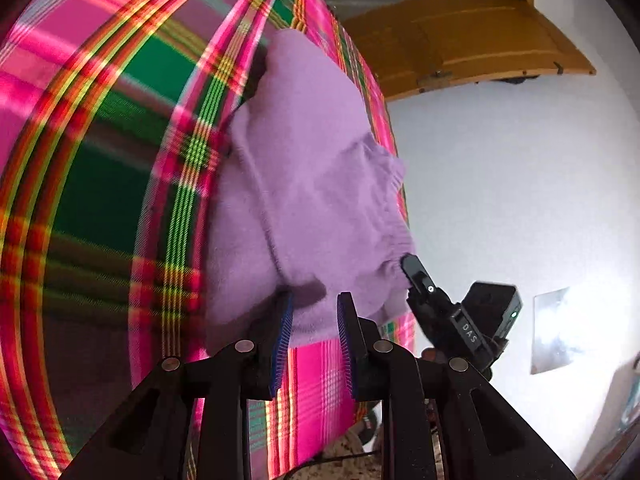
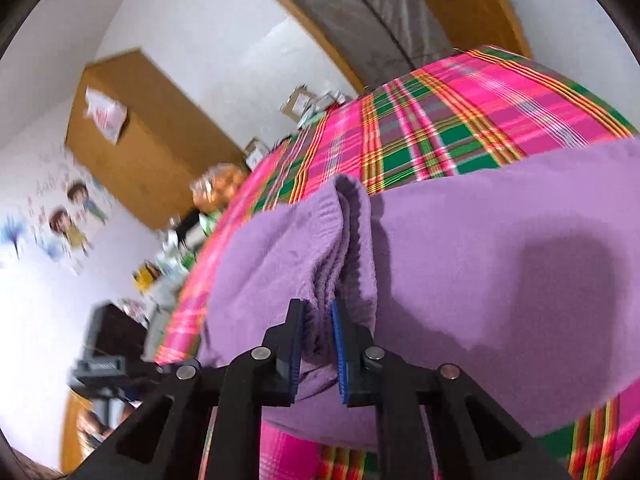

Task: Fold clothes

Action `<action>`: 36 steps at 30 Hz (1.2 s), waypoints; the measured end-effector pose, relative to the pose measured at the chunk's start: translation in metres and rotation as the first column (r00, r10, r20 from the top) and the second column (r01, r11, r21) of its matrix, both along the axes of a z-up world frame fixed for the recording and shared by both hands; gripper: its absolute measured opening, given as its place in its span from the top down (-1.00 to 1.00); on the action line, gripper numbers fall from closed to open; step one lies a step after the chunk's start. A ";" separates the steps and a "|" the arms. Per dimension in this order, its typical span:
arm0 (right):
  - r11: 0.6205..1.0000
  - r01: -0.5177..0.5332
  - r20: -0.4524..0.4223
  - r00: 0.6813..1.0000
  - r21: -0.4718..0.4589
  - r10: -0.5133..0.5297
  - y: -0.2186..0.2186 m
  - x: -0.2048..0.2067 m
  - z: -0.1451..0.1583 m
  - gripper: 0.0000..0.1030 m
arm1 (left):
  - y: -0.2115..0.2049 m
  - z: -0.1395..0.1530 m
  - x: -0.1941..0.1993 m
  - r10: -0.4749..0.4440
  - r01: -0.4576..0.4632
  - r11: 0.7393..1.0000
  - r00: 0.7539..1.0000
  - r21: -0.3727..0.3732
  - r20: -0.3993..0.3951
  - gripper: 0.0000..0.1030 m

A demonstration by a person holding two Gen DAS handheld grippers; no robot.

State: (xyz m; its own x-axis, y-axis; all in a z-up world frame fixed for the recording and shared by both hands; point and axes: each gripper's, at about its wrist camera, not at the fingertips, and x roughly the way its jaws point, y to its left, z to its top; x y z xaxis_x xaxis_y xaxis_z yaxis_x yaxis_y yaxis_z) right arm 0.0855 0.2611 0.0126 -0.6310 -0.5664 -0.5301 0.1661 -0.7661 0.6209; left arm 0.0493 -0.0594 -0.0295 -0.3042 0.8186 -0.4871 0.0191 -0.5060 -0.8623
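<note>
Nearest in the right wrist view, the right gripper has its fingers drawn narrow, pinching a bunched, ribbed edge of the purple garment; the cloth fills the gap between the blue pads. In the left wrist view the left gripper stands with its fingers parted a little at the garment's near edge; whether they hold any cloth I cannot tell. The garment lies partly folded on a pink and green plaid cloth covering the surface beneath; beyond it are a white wall and a wooden cabinet.
</note>
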 end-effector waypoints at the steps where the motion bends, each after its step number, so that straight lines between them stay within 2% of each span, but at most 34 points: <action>1: 1.000 0.001 0.007 1.000 -0.005 -0.001 0.002 0.002 -0.001 0.72 | -0.001 -0.001 0.001 0.002 -0.002 1.000 1.000 0.003 0.002 0.57; 4: 1.000 0.015 0.059 0.998 0.028 -0.017 0.001 0.000 -0.015 0.70 | -0.001 -0.002 0.001 -0.002 0.002 1.000 1.000 0.008 0.007 0.57; 7: 0.997 0.047 0.055 0.997 0.058 -0.050 0.001 0.001 -0.012 0.63 | -0.001 -0.002 0.003 -0.004 0.004 1.000 1.000 0.018 0.009 0.57; 9: 0.995 0.069 0.050 0.996 0.078 -0.073 0.001 0.003 -0.010 0.50 | -0.002 -0.002 0.002 -0.007 0.006 1.000 1.000 0.018 0.008 0.57; 11: 0.978 0.103 -0.026 0.995 0.179 -0.100 -0.005 0.012 0.001 0.50 | -0.009 -0.002 0.005 -0.002 0.002 1.000 1.000 0.015 0.001 0.57; 13: 0.951 0.141 -0.149 0.983 0.274 -0.103 -0.018 0.026 0.018 0.50 | -0.021 0.000 0.008 0.012 -0.012 1.000 1.000 0.014 -0.010 0.57; 16: 0.942 0.049 -0.250 0.968 0.333 0.038 -0.048 0.036 0.032 0.49 | -0.038 0.003 0.008 0.056 -0.056 0.998 0.998 0.013 -0.024 0.57; 19: 0.918 -0.105 -0.199 0.961 0.381 0.193 -0.089 0.030 0.025 0.50 | -0.048 0.007 -0.002 0.100 -0.100 0.995 0.994 -0.013 -0.038 0.57; 22: 0.865 -0.256 -0.159 0.922 0.432 0.352 -0.137 0.030 0.017 0.49 | -0.054 0.014 -0.022 0.120 -0.123 0.991 0.991 -0.047 -0.056 0.47; 24: 0.831 -0.304 -0.150 0.899 0.465 0.412 -0.160 0.033 0.014 0.47 | -0.056 0.018 -0.038 0.148 -0.152 0.986 0.987 -0.064 -0.057 0.30; 26: 0.794 -0.348 -0.139 0.872 0.498 0.470 -0.183 0.036 0.011 0.39 | -0.056 0.019 -0.060 0.140 -0.145 0.986 0.988 -0.081 -0.063 0.26; 29: 0.752 -0.387 -0.114 0.848 0.533 0.517 -0.205 0.039 0.003 0.36 | -0.053 0.016 -0.084 0.131 -0.135 0.984 0.991 -0.116 -0.042 0.26; 36: 0.684 -0.343 -0.073 0.863 0.644 0.501 -0.231 0.036 -0.010 0.35 | -0.036 0.007 -0.118 0.061 -0.059 0.994 0.998 -0.097 0.022 0.20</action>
